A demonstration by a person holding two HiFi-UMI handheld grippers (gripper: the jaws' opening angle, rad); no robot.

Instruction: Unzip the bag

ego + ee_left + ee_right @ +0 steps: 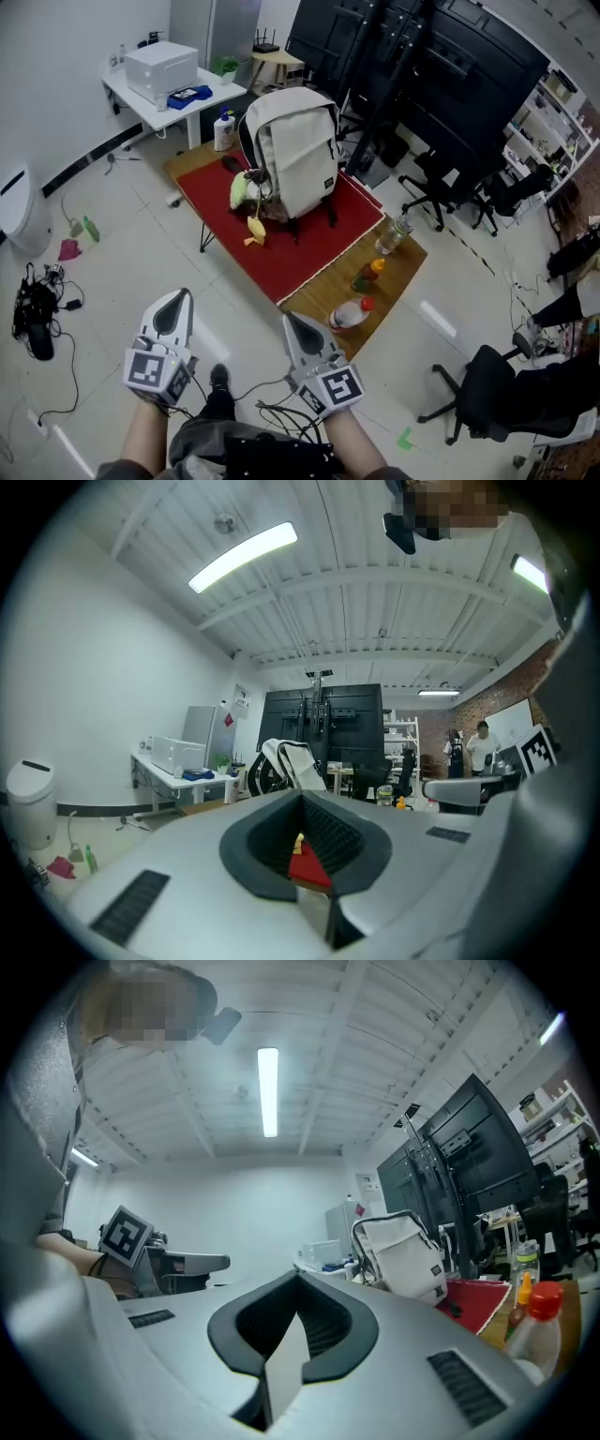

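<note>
A beige backpack [296, 150] stands upright on a red cloth [281, 244] on a low wooden table [394, 272], far ahead of both grippers. Its black zip runs round the top and looks closed. My left gripper [176, 300] and right gripper [294, 322] are held low over the floor, well short of the table, pointing toward it. Both are shut with nothing between the jaws. The left gripper view shows the backpack [289, 759] small beyond the left gripper [302, 806]. In the right gripper view the backpack [409, 1256] is off to the right of the right gripper [300, 1283].
A yellow-green toy [246, 193] lies by the bag. Bottles [351, 317] [368, 274] [394, 233] stand on the table's near right end, a white bottle [223, 131] at the far end. A white desk [173, 103] stands behind, office chairs [487, 394] right, cables [37, 314] left.
</note>
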